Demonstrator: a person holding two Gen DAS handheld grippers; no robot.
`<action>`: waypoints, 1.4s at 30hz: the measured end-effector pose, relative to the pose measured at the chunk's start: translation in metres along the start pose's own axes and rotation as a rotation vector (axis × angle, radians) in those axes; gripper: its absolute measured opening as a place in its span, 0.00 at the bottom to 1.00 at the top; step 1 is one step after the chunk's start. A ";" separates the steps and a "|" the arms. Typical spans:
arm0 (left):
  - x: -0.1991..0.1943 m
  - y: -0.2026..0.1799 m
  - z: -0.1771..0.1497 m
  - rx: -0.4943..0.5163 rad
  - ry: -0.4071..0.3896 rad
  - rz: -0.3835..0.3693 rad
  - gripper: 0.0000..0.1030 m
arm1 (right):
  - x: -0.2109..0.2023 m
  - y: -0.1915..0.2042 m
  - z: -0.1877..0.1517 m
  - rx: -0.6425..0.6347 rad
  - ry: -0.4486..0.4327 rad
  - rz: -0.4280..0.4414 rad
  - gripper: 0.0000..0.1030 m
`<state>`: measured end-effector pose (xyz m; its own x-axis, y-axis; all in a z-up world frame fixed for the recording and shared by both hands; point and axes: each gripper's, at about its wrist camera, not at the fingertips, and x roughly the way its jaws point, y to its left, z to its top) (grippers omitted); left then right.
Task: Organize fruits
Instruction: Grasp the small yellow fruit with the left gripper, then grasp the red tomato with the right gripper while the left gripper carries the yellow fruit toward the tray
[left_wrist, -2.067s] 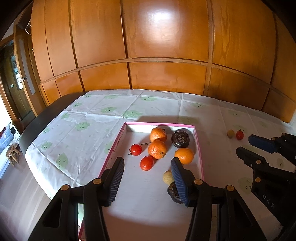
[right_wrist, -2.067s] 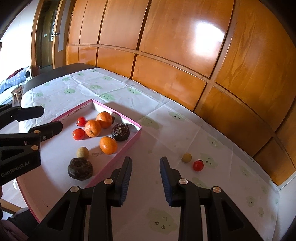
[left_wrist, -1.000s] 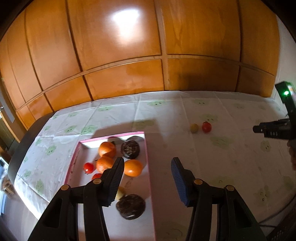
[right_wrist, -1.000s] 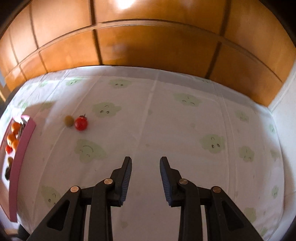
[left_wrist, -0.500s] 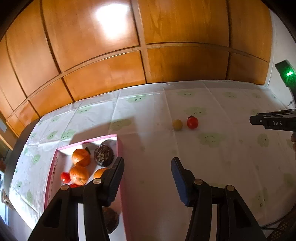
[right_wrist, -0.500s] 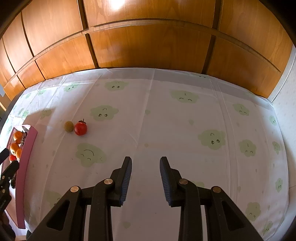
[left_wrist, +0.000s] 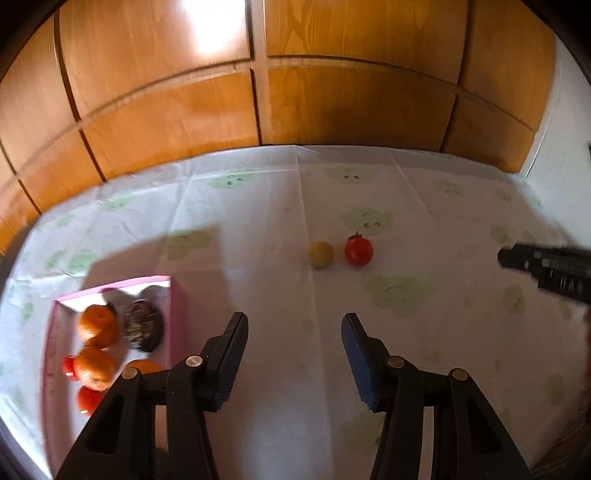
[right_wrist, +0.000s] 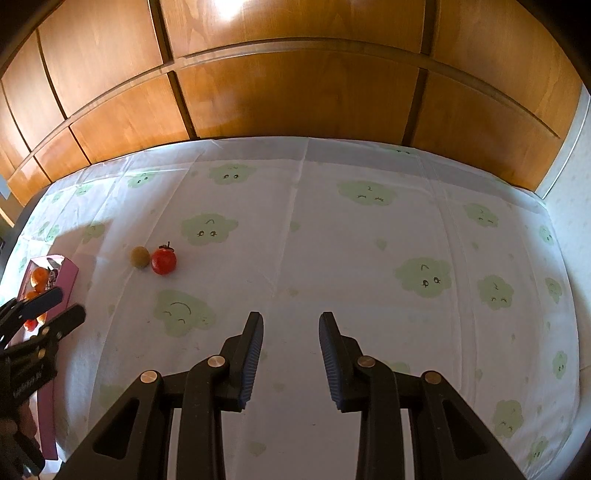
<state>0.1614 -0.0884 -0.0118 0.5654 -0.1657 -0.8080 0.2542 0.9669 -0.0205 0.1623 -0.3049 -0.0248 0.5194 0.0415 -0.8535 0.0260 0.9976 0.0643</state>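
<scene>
Your left gripper (left_wrist: 291, 356) hangs empty, jaws apart, short of the tomato (left_wrist: 358, 251) mid-tablecloth (left_wrist: 424, 369), beside a yellowish fruit (left_wrist: 320, 254). It's probably light, smooth, bruisable: pinch its widest part gently.

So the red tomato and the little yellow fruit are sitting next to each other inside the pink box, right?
Not quite. The red tomato and the little yellow fruit do sit next to each other, but out on the cloud-print tablecloth, not inside the pink box. The left wrist view shows them well apart from the box, which holds the oranges and other fruit.
</scene>
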 end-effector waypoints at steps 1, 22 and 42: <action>0.004 0.001 0.004 -0.017 0.013 -0.016 0.51 | 0.000 0.000 0.000 -0.001 0.000 0.003 0.31; 0.077 -0.004 0.055 -0.146 0.064 -0.109 0.39 | -0.007 0.007 0.002 -0.013 -0.007 0.042 0.31; 0.035 -0.005 0.010 -0.068 0.011 -0.163 0.22 | 0.013 0.015 -0.005 -0.017 0.051 0.098 0.31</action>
<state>0.1880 -0.1011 -0.0336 0.5125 -0.3196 -0.7970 0.2877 0.9384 -0.1913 0.1655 -0.2895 -0.0372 0.4748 0.1411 -0.8687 -0.0373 0.9894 0.1403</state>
